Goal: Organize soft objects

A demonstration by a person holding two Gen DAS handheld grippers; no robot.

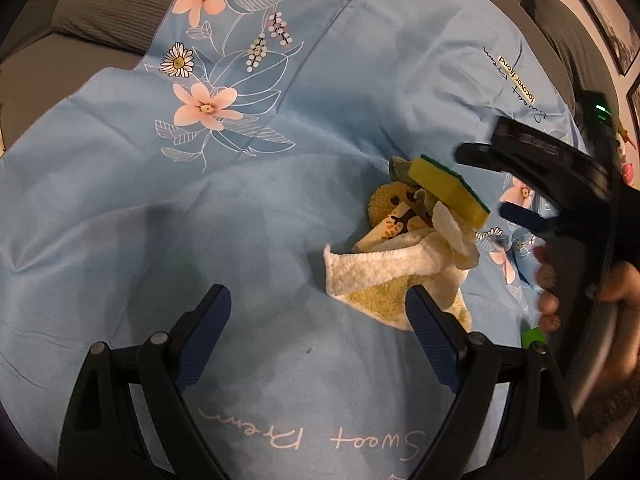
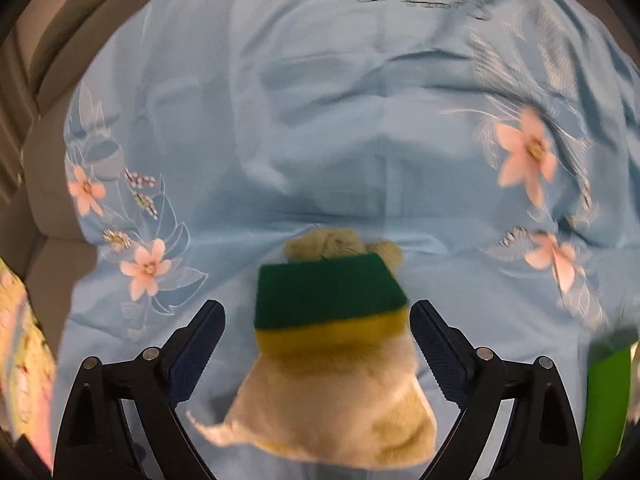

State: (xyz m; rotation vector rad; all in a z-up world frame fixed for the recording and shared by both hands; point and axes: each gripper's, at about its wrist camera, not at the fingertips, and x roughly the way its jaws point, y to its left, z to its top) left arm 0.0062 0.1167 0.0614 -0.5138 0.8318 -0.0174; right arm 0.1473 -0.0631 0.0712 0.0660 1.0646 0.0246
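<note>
A yellow sponge with a green scrub side [image 1: 450, 189] lies on top of a small pile of soft things on the light blue floral sheet [image 1: 248, 216]. The pile holds a cream and yellow towel [image 1: 384, 276] and a patterned cloth [image 1: 400, 220]. My left gripper [image 1: 318, 312] is open and empty, just in front of the towel. My right gripper [image 1: 480, 180] is seen at the pile's right, held by a hand. In the right wrist view the sponge [image 2: 328, 304] lies between the spread fingers of the right gripper [image 2: 318, 328], apart from both, over the towel [image 2: 332, 408].
Grey cushions [image 1: 112, 4] lie beyond the sheet's far edge. A green object [image 2: 608, 400] shows at the right edge of the right wrist view. Framed pictures [image 1: 616, 36] hang on the wall at far right. The sheet left of the pile is bare cloth.
</note>
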